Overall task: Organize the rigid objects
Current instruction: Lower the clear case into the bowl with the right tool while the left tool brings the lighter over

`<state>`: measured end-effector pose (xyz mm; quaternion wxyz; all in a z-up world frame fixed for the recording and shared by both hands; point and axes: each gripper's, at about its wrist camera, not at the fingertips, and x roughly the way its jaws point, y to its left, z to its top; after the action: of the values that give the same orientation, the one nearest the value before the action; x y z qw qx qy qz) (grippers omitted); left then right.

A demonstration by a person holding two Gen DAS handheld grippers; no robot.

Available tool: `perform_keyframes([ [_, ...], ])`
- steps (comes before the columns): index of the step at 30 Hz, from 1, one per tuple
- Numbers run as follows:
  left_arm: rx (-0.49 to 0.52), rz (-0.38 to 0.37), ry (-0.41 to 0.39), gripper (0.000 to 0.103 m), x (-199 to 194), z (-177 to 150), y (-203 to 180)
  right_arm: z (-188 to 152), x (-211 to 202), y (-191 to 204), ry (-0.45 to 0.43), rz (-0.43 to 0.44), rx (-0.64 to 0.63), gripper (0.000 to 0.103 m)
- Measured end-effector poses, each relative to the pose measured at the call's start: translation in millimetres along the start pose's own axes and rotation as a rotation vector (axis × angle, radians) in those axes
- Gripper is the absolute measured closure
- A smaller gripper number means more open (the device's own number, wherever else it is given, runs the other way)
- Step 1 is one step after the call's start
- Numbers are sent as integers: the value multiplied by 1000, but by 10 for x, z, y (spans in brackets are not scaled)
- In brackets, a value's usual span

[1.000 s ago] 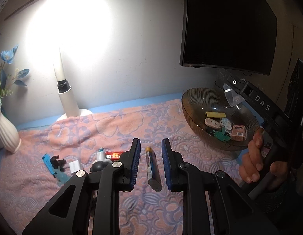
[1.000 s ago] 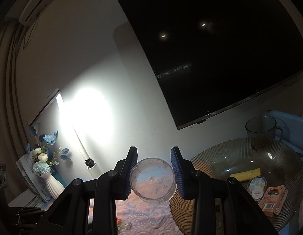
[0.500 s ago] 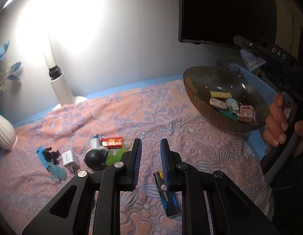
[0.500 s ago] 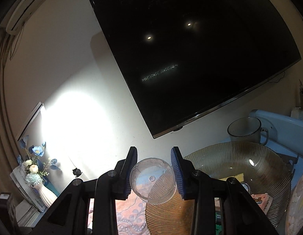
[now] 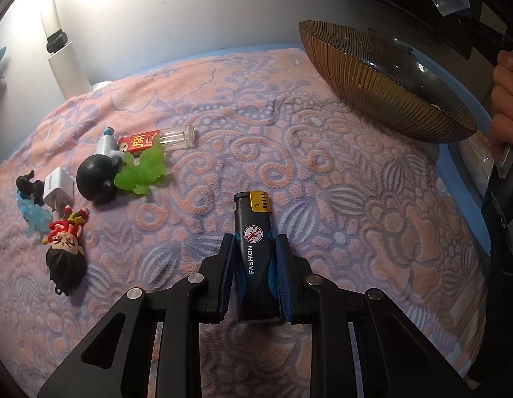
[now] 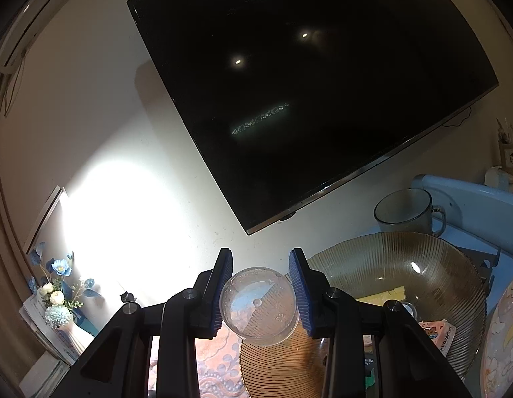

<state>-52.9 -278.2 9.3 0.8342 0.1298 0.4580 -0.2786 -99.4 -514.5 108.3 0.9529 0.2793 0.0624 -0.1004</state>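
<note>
Left gripper (image 5: 255, 273) is clamped on one black lighter (image 5: 255, 258) with a gold cap, low over the pink patterned cloth (image 5: 356, 199). To its left lie one doll head (image 5: 65, 260), one white charger (image 5: 57, 187), one black ball (image 5: 94, 177), one green toy (image 5: 142, 172) and one red-labelled clear lighter (image 5: 160, 139). Further right sits one ribbed glass bowl (image 6: 422, 265), and the right gripper (image 6: 260, 293) is squeezing one clear round cup (image 6: 259, 305) just beside its rim.

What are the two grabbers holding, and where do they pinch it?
The left gripper pinches the black lighter around its lower body. The right gripper squeezes the clear plastic cup by its sides.
</note>
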Motion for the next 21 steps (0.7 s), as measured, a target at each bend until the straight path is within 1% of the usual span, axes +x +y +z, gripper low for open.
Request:
perform_keyframes([
  [2, -32, -25, 0, 83, 3, 53, 13, 13, -24, -6, -10, -4, 0, 68],
  [3, -29, -19, 3, 83, 11, 81, -2, 22, -39, -8, -18, -6, 0, 68],
  [5, -5, 21, -6, 83, 3, 142, -59, 42, -71, -26, -31, -8, 3, 68],
  [8, 5, 10, -26, 83, -50, 264, -110, 80, -99, -71, -42, -11, 17, 68],
  [11, 33, 24, -92, 83, -197, 394, -179, 102, -103, -136, -41, -20, 42, 68],
  [13, 55, 50, -179, 83, -330, 455, -238, 106, -102, -147, -46, -38, 46, 68],
  [15, 80, 88, -241, 83, -420, 518, -320, 96, -113, -118, -63, -71, 24, 68],
  [17, 107, 77, -265, 83, -445, 600, -399, 83, -123, -77, -72, -90, 0, 68],
  [21, 154, 61, -268, 83, -429, 774, -587, 86, -130, -73, -60, -71, 10, 68],
])
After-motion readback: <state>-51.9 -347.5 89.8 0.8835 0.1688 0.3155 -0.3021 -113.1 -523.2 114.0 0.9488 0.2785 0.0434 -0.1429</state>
